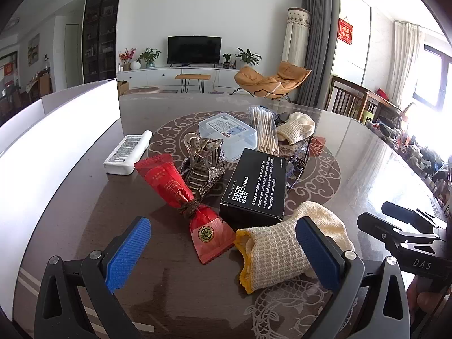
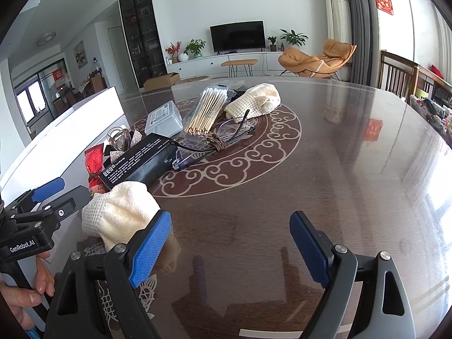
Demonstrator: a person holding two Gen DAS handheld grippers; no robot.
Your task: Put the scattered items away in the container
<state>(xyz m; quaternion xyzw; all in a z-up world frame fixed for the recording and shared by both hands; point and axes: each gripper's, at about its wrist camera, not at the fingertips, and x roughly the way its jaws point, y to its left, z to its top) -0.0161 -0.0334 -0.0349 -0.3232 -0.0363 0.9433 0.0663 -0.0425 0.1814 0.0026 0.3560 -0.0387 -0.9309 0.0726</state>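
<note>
Both tongs are standing wide apart and holding nothing. Left tongs (image 1: 223,251) are hovering over the red candy wrapper (image 1: 195,206) and the near cream sock (image 1: 285,243). Right tongs (image 2: 230,247) are hanging over the bare bench (image 2: 339,183). White container (image 1: 56,130) is sitting at the left.

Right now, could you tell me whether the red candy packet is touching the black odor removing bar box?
Apart. The left wrist view shows bare table between the red candy packet and the black box.

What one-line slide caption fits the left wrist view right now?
Left gripper open above a red candy wrapper, flanked by a knit sock and black soap-bar box.
</note>
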